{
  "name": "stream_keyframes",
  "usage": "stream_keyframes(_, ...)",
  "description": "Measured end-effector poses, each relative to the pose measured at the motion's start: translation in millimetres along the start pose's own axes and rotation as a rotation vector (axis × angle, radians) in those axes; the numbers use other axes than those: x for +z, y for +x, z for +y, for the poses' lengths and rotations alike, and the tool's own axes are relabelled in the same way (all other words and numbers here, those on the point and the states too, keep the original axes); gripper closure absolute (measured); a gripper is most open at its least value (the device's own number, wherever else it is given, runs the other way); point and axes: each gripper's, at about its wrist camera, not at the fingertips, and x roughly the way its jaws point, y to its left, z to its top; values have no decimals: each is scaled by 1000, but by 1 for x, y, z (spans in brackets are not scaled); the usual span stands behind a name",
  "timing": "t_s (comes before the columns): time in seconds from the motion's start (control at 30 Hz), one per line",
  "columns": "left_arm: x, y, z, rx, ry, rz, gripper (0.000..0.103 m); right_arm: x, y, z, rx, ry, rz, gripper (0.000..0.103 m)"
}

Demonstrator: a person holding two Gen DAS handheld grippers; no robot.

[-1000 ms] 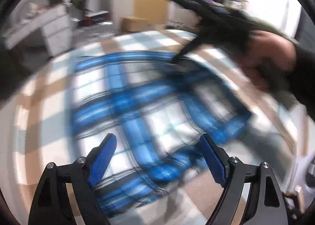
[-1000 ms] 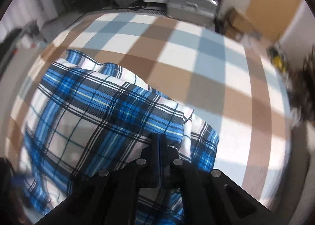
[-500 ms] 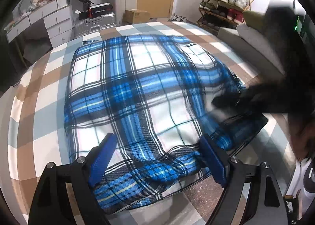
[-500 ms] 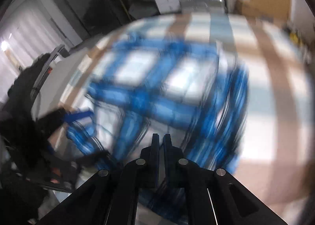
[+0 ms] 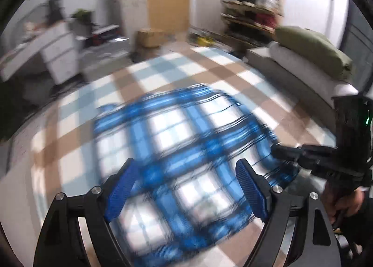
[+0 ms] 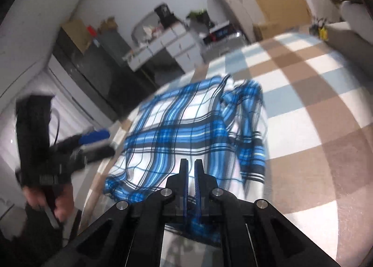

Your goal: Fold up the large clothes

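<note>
A: Two grippers over one blue plaid shirt (image 6: 186, 131), which lies on the checked bedspread (image 6: 303, 108).
B: Jaws?
A: The left gripper (image 5: 184, 187) is spread wide but closing, pinching nothing. The right gripper (image 6: 191, 169) is nearly pressed together, just parting, with a sliver of plaid between its pads.

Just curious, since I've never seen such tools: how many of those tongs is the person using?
2. The left tongs stand wide apart above the plaid garment; the right tongs, nearly shut, sit at its near edge.
</note>
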Motion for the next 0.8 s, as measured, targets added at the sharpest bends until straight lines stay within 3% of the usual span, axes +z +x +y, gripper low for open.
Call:
stream_keyframes(0.1,24,41,10,-22,10,143,25,3,-5,-2,8,7,-58,95)
stream_keyframes(0.17,24,69,10,-45,16,227,32,5,-8,-6,21,4,-64,88)
stream_keyframes(0.23,19,95,13,-40,10,312,33,5,-6,-5,25,-1,-61,85)
stream_keyframes(0.33,11,106,17,-49,-38,299,32,7,-15,-8,40,-21,-74,84)
stream_keyframes(0.43,11,97,15,-57,-29,313,34,5,-23,-10,37,-23,-91,76)
stream_keyframes(0.5,20,82,13,-129,-40,338,42,5,-26,-12,44,-12,-98,74)
stream_keyframes(0.53,27,72,9,-178,-30,325,42,5,-28,-14,54,-7,-98,74)
stream_keyframes(0.63,52,55,-8,-173,54,246,42,6,-30,-20,64,27,-107,69)
stream_keyframes(0.7,64,70,-14,-193,61,262,42,7,-32,-28,49,70,-117,62)
stream_keyframes(0.8,63,126,-5,-221,-43,376,42,6,-41,-35,57,109,-139,62)
